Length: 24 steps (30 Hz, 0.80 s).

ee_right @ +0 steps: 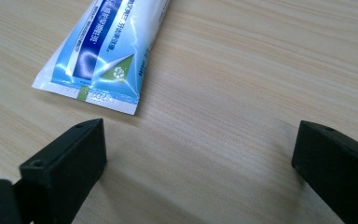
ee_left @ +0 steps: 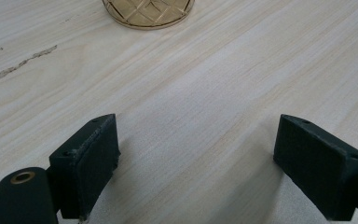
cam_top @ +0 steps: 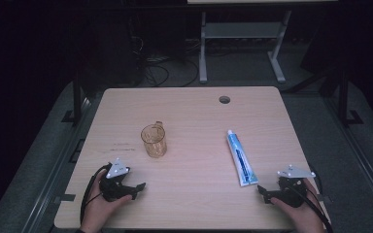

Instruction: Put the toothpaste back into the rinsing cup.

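Note:
An amber glass mug [cam_top: 154, 140] stands upright left of the table's middle; its patterned base [ee_left: 148, 11] shows at the top of the left gripper view. A blue and white toothpaste tube [cam_top: 240, 158] lies flat on the right, cap end away from me, its crimped end [ee_right: 103, 60] just beyond the right gripper's jaws. My left gripper [cam_top: 137, 188] rests near the front left edge, open and holding nothing. My right gripper [cam_top: 263, 191] rests at the front right, open too, with bare wood between its jaws.
The light wooden table [cam_top: 194, 189] has a round cable hole [cam_top: 224, 99] near its far edge and a scuff mark [ee_left: 18, 65] left of the mug. Behind it stand a white desk frame [cam_top: 240, 39] and cables on a dark floor.

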Motion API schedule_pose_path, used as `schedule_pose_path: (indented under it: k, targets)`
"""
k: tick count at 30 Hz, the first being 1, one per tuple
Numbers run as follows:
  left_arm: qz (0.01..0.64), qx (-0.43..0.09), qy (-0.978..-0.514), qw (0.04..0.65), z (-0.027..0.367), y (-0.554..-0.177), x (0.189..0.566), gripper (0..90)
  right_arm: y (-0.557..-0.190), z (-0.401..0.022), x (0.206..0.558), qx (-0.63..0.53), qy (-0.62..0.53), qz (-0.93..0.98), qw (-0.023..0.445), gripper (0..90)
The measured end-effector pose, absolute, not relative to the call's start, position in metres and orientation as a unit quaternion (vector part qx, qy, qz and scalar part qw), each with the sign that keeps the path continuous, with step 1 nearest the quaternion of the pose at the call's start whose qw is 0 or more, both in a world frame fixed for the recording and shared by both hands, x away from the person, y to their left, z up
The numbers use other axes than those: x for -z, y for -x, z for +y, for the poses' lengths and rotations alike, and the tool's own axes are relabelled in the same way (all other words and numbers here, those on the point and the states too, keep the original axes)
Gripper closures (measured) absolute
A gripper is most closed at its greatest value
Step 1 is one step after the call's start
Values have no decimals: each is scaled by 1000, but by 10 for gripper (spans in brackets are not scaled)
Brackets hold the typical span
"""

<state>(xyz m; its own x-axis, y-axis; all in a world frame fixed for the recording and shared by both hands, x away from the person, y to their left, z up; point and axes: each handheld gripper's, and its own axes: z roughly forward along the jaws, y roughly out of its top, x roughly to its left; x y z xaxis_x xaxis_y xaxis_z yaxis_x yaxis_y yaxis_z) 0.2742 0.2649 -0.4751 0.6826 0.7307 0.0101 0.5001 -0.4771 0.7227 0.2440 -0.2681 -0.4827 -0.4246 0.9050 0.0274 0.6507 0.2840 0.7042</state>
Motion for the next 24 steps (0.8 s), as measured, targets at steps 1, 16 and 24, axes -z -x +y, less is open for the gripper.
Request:
schedule_pose_path:
  k: [1,16,24]
  targets:
    - [364,-161,-844,359,265,-274,475,131,-244,-268,483,-328,-500,778,194,41]
    - [364,-160,-844,359,265,-274,475,132,-249,-272,473,-352,-478,779,203,591]
    - [363,-160,-845,359,265,-274,475,133,-263,-266,472,-367,-463,787,179,892]
